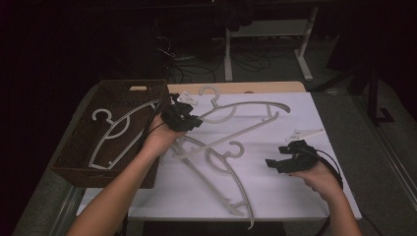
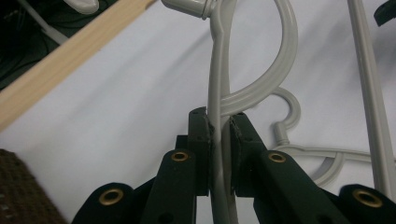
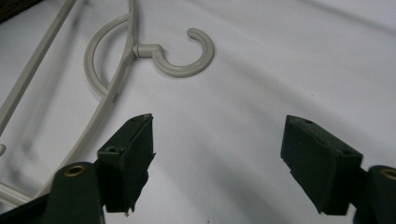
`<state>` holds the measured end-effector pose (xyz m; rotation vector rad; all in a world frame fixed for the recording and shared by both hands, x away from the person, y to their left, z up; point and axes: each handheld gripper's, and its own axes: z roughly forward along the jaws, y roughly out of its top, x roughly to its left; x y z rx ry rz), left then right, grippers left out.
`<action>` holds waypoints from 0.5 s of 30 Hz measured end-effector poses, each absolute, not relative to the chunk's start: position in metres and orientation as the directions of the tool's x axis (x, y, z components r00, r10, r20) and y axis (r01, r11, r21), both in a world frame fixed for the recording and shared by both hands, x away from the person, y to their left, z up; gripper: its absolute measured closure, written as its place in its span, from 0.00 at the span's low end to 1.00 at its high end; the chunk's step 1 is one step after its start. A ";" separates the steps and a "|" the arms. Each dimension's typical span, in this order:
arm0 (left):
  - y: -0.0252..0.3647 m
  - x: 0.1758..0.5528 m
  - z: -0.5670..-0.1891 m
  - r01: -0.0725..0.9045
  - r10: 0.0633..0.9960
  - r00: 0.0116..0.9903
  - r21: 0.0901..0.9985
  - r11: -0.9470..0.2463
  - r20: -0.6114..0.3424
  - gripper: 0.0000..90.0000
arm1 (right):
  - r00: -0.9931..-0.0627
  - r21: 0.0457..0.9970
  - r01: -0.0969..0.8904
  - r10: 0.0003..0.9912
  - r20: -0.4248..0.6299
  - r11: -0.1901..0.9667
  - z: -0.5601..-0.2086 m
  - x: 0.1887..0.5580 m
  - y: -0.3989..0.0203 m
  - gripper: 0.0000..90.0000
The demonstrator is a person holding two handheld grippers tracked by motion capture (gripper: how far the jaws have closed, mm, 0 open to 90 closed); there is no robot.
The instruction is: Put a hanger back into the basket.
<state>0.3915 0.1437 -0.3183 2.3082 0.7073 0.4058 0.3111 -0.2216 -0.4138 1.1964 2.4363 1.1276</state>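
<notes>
Two grey plastic hangers lie crossed on the white-covered table (image 1: 295,196). My left gripper (image 1: 189,119) is shut on an arm of the upper hanger (image 1: 246,104), just below its hook. In the left gripper view the jaws (image 2: 218,116) pinch that thin grey arm (image 2: 217,70) between them. The lower hanger (image 1: 231,177) runs toward the table's front edge. My right gripper (image 1: 278,156) hovers right of its hook, open, with nothing between the jaws (image 3: 219,135). That hook (image 3: 182,73) lies on the cloth ahead of them.
A brown woven basket (image 1: 103,176) at the table's left holds a third grey hanger (image 1: 93,116). A wooden strip (image 1: 236,87) borders the table's far edge. Two small white tags (image 1: 305,132) lie on the cloth. Cables and table legs fill the dark floor behind.
</notes>
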 end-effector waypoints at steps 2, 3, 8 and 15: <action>0.149 0.393 -0.311 0.378 0.594 0.799 0.692 -0.615 0.092 0.90 | -0.655 0.715 0.588 0.742 0.147 0.378 -0.414 0.311 -0.221 0.22; 0.153 0.394 -0.306 0.378 0.598 0.796 0.697 -0.610 0.092 0.90 | -0.654 0.716 0.588 0.742 0.147 0.376 -0.414 0.311 -0.221 0.21; 0.169 0.395 -0.287 0.379 0.607 0.789 0.703 -0.602 0.094 0.90 | -0.655 0.718 0.583 0.743 0.138 0.380 -0.415 0.312 -0.219 0.17; 0.195 0.396 -0.265 0.365 0.619 0.777 0.719 -0.591 0.114 0.90 | -0.654 0.719 0.580 0.745 0.129 0.384 -0.416 0.312 -0.216 0.15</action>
